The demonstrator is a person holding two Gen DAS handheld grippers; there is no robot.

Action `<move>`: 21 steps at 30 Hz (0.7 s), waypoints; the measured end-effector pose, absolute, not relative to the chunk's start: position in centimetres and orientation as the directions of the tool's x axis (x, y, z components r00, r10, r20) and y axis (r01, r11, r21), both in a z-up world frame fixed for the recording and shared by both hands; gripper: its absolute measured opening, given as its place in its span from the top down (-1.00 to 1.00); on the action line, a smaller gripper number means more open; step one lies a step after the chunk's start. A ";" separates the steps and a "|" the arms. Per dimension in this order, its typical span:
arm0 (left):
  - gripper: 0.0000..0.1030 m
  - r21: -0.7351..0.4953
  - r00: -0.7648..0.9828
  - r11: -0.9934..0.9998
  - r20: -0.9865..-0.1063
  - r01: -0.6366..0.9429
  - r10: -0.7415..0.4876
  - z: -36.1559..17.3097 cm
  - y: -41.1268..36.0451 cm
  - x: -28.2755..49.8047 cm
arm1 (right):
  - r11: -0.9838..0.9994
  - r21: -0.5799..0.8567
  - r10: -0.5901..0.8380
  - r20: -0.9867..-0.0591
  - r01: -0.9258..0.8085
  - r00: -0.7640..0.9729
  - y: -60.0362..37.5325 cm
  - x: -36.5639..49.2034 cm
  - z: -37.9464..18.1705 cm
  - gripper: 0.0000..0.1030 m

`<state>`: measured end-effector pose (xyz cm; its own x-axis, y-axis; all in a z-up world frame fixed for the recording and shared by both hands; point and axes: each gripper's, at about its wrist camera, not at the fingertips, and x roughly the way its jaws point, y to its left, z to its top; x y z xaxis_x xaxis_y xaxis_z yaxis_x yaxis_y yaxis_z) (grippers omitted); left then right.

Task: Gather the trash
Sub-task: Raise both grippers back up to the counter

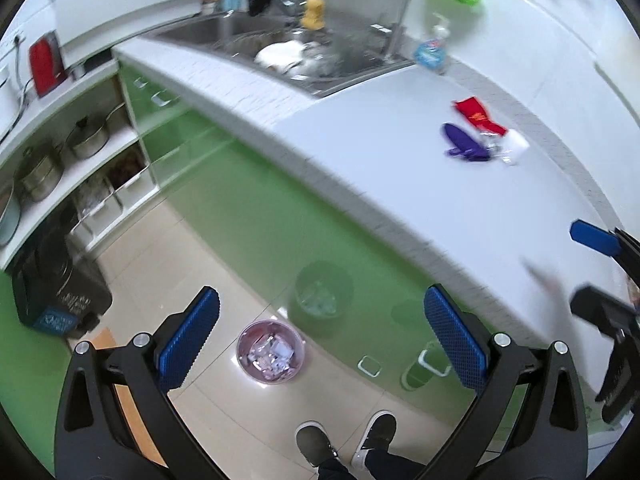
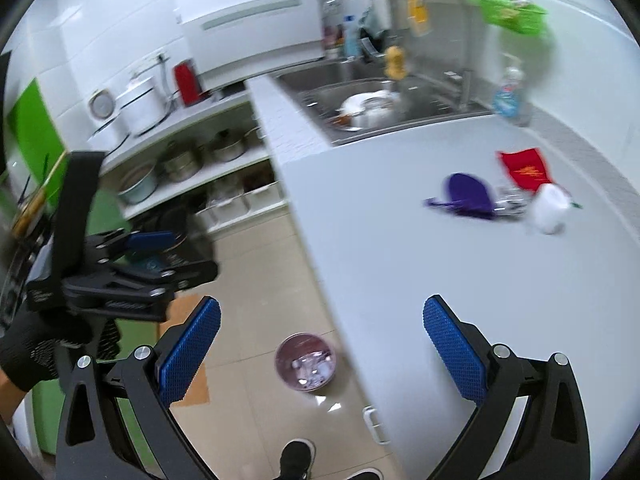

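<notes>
Here, the trash lies on the white counter (image 2: 400,248) near the wall: a purple wrapper (image 2: 468,194), a red wrapper (image 2: 526,170) and a white cup (image 2: 552,208), close together. A pink bin (image 2: 306,366) stands on the floor below, holding scraps. The left gripper (image 1: 320,340) and right gripper (image 2: 320,344) both hang empty with jaws spread wide.

The left gripper (image 1: 320,338) is a black plastic frame with triangular cut-outs, silver round screws at its joints and two fingers faced with blue, diamond-textured rubber pads (image 1: 188,340). The right gripper (image 2: 320,340) is built alike. A black knitted glove (image 2: 34,350) covers the person's left hand. Dark canvas shoes with white soles (image 1: 376,436) and dark trousers are worn.
</notes>
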<state>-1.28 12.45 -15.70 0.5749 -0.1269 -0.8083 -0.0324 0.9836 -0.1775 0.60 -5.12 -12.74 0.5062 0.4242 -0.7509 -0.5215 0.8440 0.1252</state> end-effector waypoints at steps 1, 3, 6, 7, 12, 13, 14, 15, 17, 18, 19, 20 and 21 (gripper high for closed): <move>-0.94 -0.180 0.577 0.983 -0.805 -0.021 -0.135 -15.3 11.9 -1.1 | 0.856 0.121 0.411 -0.750 -0.503 0.518 -6.0 0.9 -12.3 -0.89; -0.95 -0.187 0.581 0.982 -0.799 0.005 -0.155 -14.2 10.7 -0.3 | 0.873 0.115 0.391 -0.746 -0.474 0.538 -7.8 1.3 -11.3 -0.89; -0.95 -0.192 0.584 0.980 -0.789 0.058 -0.189 -12.7 8.3 0.9 | 0.897 0.110 0.360 -0.743 -0.428 0.564 -10.1 2.0 -10.4 -0.89; -0.95 -0.194 0.585 0.978 -0.786 0.075 -0.201 -12.3 7.5 1.3 | 0.905 0.107 0.349 -0.740 -0.412 0.575 -10.9 2.3 -10.0 -0.89; -0.95 -0.192 0.580 0.970 -0.778 0.149 -0.243 -10.8 3.7 3.8 | 0.929 0.089 0.305 -0.733 -0.358 0.608 -13.9 3.7 -8.9 -0.89; -0.95 -0.190 0.575 0.968 -0.779 0.163 -0.249 -10.6 3.0 4.3 | 0.932 0.089 0.300 -0.733 -0.351 0.610 -14.5 4.1 -8.8 -0.89; -0.95 -0.188 0.573 0.967 -0.779 0.173 -0.255 -10.5 2.3 4.8 | 0.935 0.089 0.295 -0.733 -0.344 0.613 -15.0 4.4 -8.7 -0.89; -0.95 -0.187 0.571 0.965 -0.779 0.182 -0.259 -10.4 1.8 5.2 | 0.939 0.086 0.287 -0.733 -0.334 0.616 -15.6 4.9 -8.6 -0.89; -0.95 -0.185 0.564 0.963 -0.782 0.197 -0.265 -10.2 0.8 6.2 | 0.943 0.085 0.277 -0.736 -0.321 0.618 -16.6 5.7 -8.6 -0.89; -0.95 -0.184 0.559 0.962 -0.785 0.204 -0.268 -10.2 0.2 6.8 | 0.946 0.087 0.272 -0.737 -0.313 0.618 -17.1 6.2 -8.6 -0.89; -0.95 -0.182 0.558 0.961 -0.785 0.209 -0.270 -10.0 -0.1 7.1 | 0.948 0.087 0.268 -0.738 -0.307 0.619 -17.6 6.8 -8.6 -0.89; -0.95 -0.181 0.557 0.960 -0.785 0.212 -0.271 -9.9 -0.5 7.4 | 0.950 0.085 0.262 -0.740 -0.301 0.620 -18.1 7.5 -8.6 -0.89; -0.95 -0.181 0.556 0.960 -0.786 0.214 -0.272 -9.9 -0.8 7.8 | 0.951 0.082 0.259 -0.741 -0.299 0.619 -18.3 7.9 -8.6 -0.89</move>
<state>7.78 -0.81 -9.88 0.5559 -0.2719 -0.7855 0.2145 0.9599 -0.1805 7.94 -18.34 -8.59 0.6195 0.2589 -0.7411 -0.2987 0.9508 0.0825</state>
